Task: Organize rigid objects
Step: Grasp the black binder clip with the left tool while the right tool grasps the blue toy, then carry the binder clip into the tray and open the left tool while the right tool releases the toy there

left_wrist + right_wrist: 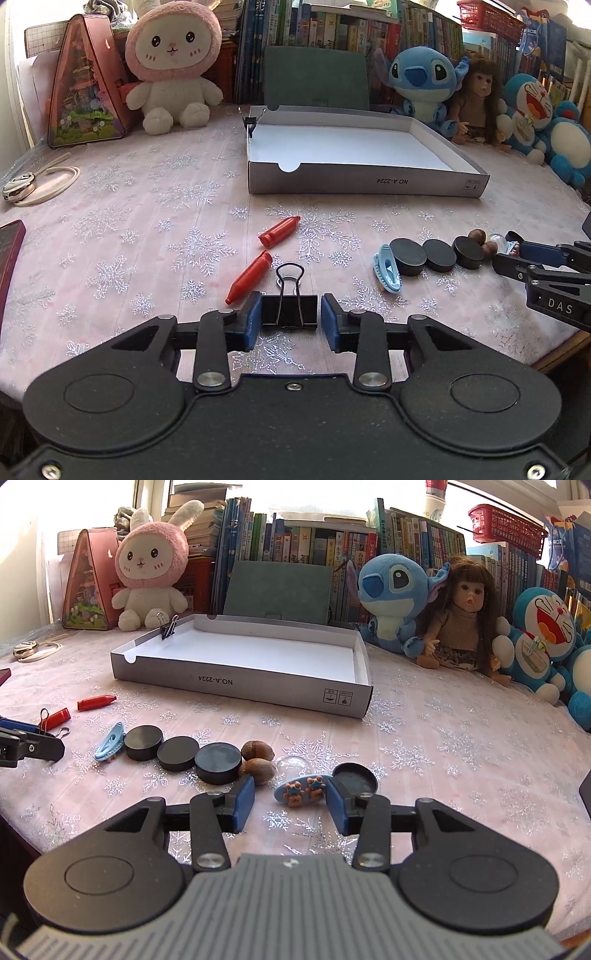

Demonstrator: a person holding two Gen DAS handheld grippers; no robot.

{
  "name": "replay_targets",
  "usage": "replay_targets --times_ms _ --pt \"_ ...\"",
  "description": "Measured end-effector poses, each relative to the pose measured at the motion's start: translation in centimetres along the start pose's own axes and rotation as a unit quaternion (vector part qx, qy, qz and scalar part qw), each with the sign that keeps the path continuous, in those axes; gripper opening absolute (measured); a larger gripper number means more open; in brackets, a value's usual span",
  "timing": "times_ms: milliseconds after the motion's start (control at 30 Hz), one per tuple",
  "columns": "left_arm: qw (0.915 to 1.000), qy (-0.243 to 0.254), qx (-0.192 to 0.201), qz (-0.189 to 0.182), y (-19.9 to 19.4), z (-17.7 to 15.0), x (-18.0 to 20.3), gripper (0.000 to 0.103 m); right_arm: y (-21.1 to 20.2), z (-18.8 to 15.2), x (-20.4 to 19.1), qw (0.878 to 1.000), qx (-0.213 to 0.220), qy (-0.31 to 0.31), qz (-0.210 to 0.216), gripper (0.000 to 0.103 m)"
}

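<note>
Near the tabletop's front edge, left gripper (290,314) jaws clamped on binder clip (290,304), right gripper (290,801) jaws open around bear hair clip (303,788); risk: smooth clip body twisting free before reaching the box (365,184).

Both cameras ride low on their grippers, looking forward and down across the pink snowflake-patterned tablecloth (129,206) toward the far edge, where books stand. The left wrist view sits near the table's near edge, left of centre; the right wrist view sits further right. Both share the shallow grey cardboard box (354,182) (236,681), the row of three black discs (437,254) (177,753), and the plush toys.
</note>
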State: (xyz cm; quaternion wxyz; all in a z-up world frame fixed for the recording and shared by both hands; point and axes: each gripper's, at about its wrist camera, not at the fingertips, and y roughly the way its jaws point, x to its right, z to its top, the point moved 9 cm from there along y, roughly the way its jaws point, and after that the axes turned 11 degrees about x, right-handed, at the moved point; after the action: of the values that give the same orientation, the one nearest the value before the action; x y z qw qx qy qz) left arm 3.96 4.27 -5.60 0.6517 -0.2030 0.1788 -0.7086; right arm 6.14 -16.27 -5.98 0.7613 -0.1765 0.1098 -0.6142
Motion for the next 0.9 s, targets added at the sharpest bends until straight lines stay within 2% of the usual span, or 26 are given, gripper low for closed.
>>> replay_targets --times_ms 133,267,333,367,433,467,900 --pt "1.0000 0.007 0.004 -0.004 0.0 0.1 0.1 0.029 0.1 0.3 0.0 0.999 0.012 -0.044 0.006 0.061" --pt "0.9999 0.008 0.004 -0.005 0.0 0.1 0.1 0.029 0.5 0.2 0.5 0.999 0.007 -0.053 0.007 0.062" --pt "1.0000 0.006 0.004 -0.005 0.0 0.1 0.1 0.029 0.5 0.1 0.7 0.999 0.005 -0.046 0.008 0.060" --pt "1.0000 0.004 0.004 -0.004 -0.1 0.1 0.1 0.029 0.4 0.1 0.7 0.999 0.004 -0.041 0.009 0.048" --pt "1.0000 0.002 0.005 -0.004 -0.1 0.2 0.0 0.029 0.3 0.1 0.7 0.999 0.002 -0.035 0.011 0.039" --pt "1.0000 0.001 0.006 -0.004 -0.2 0.3 0.0 0.029 0.2 0.1 0.8 0.999 0.001 -0.032 0.009 0.037" --pt "0.9992 -0.029 0.020 -0.018 0.0 3.3 -0.4 0.029 0.7 2.2 3.0 0.997 -0.014 0.082 0.003 0.036"
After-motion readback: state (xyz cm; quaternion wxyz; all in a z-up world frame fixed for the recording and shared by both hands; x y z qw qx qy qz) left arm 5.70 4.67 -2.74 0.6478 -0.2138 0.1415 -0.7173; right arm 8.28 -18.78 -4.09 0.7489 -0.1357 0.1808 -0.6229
